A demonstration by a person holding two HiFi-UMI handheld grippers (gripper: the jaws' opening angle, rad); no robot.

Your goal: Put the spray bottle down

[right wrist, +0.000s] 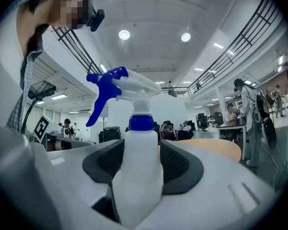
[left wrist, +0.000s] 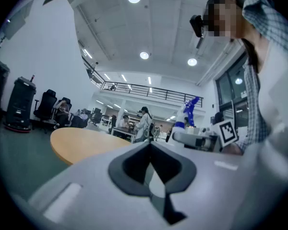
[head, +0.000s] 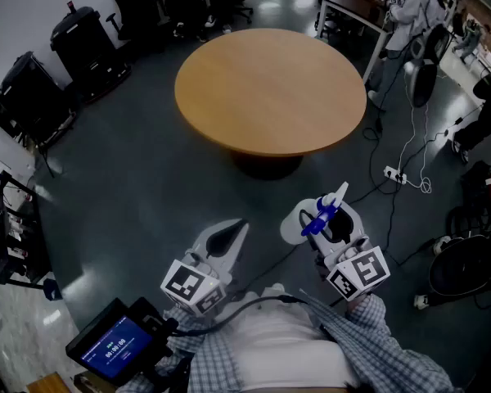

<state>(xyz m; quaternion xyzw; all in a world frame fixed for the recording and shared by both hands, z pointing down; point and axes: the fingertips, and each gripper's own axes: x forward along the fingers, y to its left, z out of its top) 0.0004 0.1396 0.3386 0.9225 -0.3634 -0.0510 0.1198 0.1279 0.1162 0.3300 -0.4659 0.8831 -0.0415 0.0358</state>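
Upright bottle (right wrist: 137,176) clamped by its white body between the wide-set jaws of the right gripper (head: 334,223), in the air short of the near edge of the table (head: 270,88); left gripper (head: 229,234) alongside, jaws apparently meeting at the tips, empty.

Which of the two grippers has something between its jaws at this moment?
The right gripper: its jaws clamp a white spray bottle with a blue trigger. The left gripper has its jaws together at the tips with nothing between them.
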